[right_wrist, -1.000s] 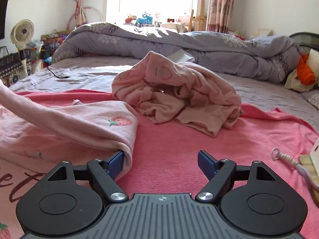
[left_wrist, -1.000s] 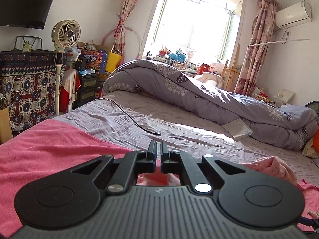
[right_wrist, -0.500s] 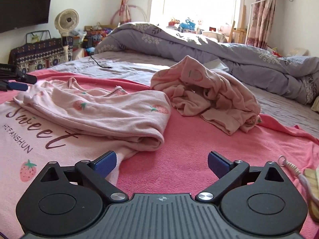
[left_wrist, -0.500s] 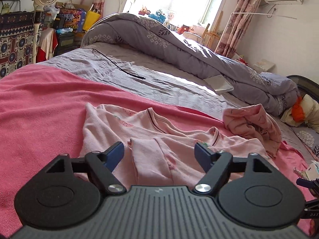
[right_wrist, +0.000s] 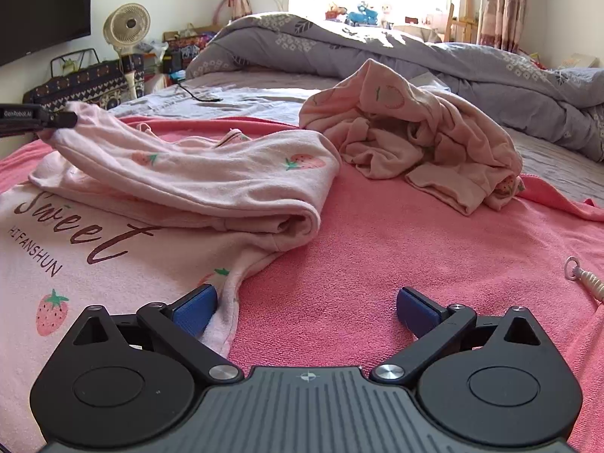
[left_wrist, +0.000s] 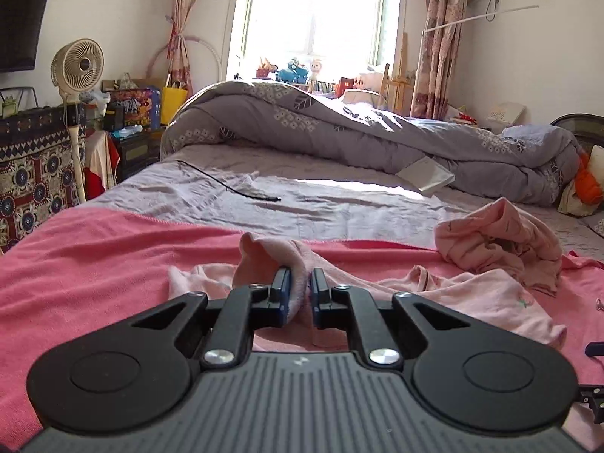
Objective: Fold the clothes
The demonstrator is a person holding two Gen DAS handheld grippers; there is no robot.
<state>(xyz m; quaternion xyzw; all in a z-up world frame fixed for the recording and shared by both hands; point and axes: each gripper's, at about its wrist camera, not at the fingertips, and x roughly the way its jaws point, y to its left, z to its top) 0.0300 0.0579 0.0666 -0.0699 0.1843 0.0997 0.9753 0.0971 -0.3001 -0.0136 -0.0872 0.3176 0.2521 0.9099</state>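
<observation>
A pale pink strawberry-print shirt [right_wrist: 188, 188] with "Sweet" lettering lies on the pink towel [right_wrist: 377, 245], one sleeve folded across it. My left gripper [left_wrist: 300, 283] is shut on the cuff of the sleeve [left_wrist: 264, 253] and holds it lifted; it also shows at the left edge of the right wrist view [right_wrist: 56, 119]. My right gripper [right_wrist: 305, 305] is open and low over the towel, its left finger [right_wrist: 196, 305] touching the shirt's side edge. A second pink garment [right_wrist: 415, 132] lies crumpled beyond; it also shows in the left wrist view [left_wrist: 498, 238].
A grey rolled duvet [left_wrist: 358, 136] lies across the far bed. A black cable [left_wrist: 234, 188] and a flat white item [left_wrist: 426, 177] lie on the grey sheet. A fan [left_wrist: 77, 68] and cluttered furniture stand left. A corded key ring [right_wrist: 581, 279] lies at right.
My left gripper, open over the shirt half a second ago, has closed on the sleeve cuff and lifted it. My right gripper has stayed open and shifted slightly forward.
</observation>
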